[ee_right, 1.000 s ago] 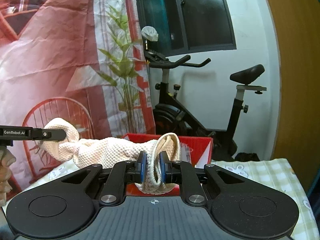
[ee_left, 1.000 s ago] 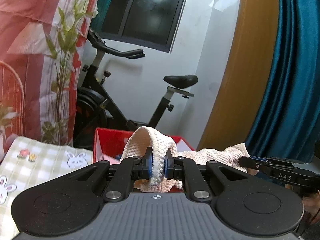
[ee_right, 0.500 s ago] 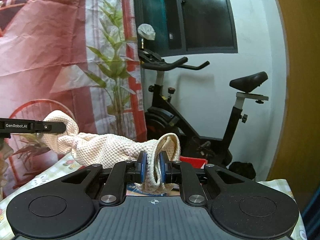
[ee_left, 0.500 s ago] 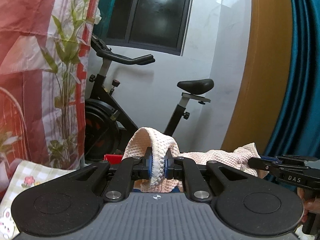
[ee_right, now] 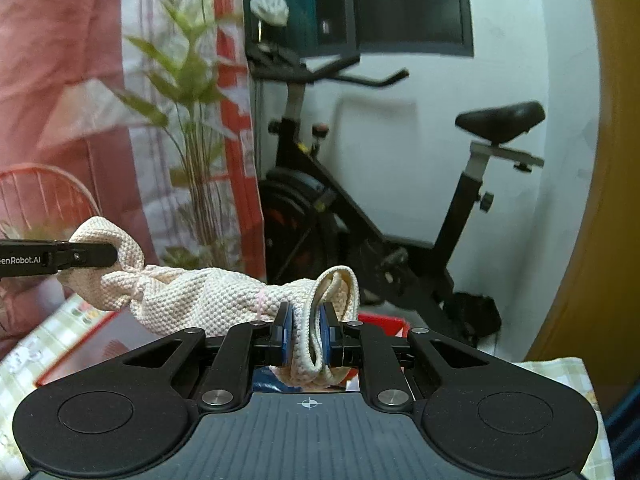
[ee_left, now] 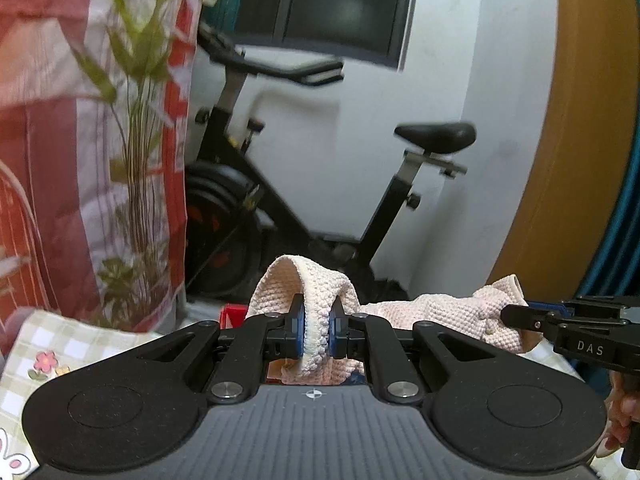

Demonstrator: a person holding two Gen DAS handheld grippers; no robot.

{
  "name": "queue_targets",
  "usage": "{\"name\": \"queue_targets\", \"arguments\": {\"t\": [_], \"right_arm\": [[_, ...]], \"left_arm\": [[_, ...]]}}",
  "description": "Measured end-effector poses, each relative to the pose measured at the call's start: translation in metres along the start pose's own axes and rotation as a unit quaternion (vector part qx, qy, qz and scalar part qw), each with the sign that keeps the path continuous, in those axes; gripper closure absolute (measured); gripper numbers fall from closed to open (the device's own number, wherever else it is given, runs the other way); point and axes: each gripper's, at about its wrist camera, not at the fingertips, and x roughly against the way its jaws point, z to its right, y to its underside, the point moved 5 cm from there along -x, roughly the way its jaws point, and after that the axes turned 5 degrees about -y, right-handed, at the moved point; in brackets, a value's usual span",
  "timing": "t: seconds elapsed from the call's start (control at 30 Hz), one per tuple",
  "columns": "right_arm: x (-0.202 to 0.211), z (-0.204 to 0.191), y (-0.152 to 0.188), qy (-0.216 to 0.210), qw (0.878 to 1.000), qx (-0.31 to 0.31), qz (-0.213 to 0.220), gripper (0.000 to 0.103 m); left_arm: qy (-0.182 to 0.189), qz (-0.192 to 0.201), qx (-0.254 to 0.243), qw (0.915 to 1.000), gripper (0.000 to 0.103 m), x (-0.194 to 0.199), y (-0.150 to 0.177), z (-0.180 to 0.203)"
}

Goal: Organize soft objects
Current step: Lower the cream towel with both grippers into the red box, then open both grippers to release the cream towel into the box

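Observation:
A cream knitted cloth (ee_left: 444, 314) hangs stretched in the air between my two grippers. My left gripper (ee_left: 316, 330) is shut on one folded corner of it, whose loop sticks up above the blue pads. In the right wrist view my right gripper (ee_right: 307, 334) is shut on the other corner of the cloth (ee_right: 200, 300). The right gripper's black fingers (ee_left: 532, 316) show at the right edge of the left wrist view, and the left gripper's fingers (ee_right: 80, 256) at the left edge of the right wrist view. A red box (ee_right: 384, 322) lies low behind the cloth, mostly hidden.
Under the grippers lies a checked tablecloth (ee_left: 80, 344) with flower and rabbit prints. Beyond the table an exercise bike (ee_left: 280, 200) stands against a white wall. A red-and-white curtain with a leafy plant (ee_left: 136, 160) hangs left, and a teal curtain (ee_left: 624, 208) right.
Both grippers have moved together with the cloth held taut; the red box and tablecloth have dropped lower in both views and the bike looks larger and nearer.

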Motion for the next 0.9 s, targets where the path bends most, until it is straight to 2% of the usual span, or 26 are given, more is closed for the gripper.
{"name": "queue_targets", "arguments": {"t": [0.27, 0.43, 0.53, 0.6, 0.63, 0.7, 0.73, 0.77, 0.8, 0.83, 0.9], "right_arm": [[-0.052, -0.005, 0.032, -0.003, 0.997, 0.004, -0.079, 0.09], [-0.065, -0.013, 0.046, -0.005, 0.993, 0.022, -0.118, 0.09], [-0.069, -0.016, 0.05, 0.0, 0.991, 0.027, -0.133, 0.089], [-0.068, -0.016, 0.049, 0.002, 0.991, 0.029, -0.134, 0.087], [-0.067, -0.016, 0.048, 0.005, 0.991, 0.031, -0.133, 0.083], [-0.062, -0.018, 0.046, 0.016, 0.992, 0.041, -0.121, 0.078], [-0.059, -0.018, 0.045, 0.018, 0.992, 0.044, -0.117, 0.073], [-0.056, -0.02, 0.044, 0.02, 0.992, 0.043, -0.114, 0.067], [-0.053, -0.02, 0.043, 0.021, 0.993, 0.042, -0.11, 0.064], [-0.049, -0.02, 0.043, 0.02, 0.993, 0.041, -0.107, 0.059], [-0.04, -0.024, 0.043, 0.017, 0.994, 0.046, -0.098, 0.059]], "left_arm": [[0.005, -0.07, -0.024, 0.9973, 0.091, -0.04, 0.033, -0.002], [0.015, -0.107, -0.042, 0.9933, 0.091, -0.051, 0.051, -0.002], [0.024, -0.117, -0.034, 0.9923, 0.089, -0.053, 0.053, -0.003], [0.027, -0.117, -0.034, 0.9922, 0.079, -0.052, 0.052, -0.004], [0.029, -0.117, -0.035, 0.9921, 0.074, -0.052, 0.049, -0.004], [0.036, -0.114, -0.034, 0.9923, 0.045, -0.048, 0.047, -0.003], [0.036, -0.11, -0.033, 0.9927, 0.038, -0.045, 0.045, -0.003], [0.035, -0.106, -0.033, 0.9932, 0.027, -0.043, 0.043, -0.003], [0.033, -0.102, -0.032, 0.9937, 0.02, -0.039, 0.041, -0.003], [0.033, -0.098, -0.031, 0.9942, 0.019, -0.035, 0.039, -0.002], [0.032, -0.091, -0.034, 0.9947, 0.018, -0.027, 0.036, -0.001]]}}
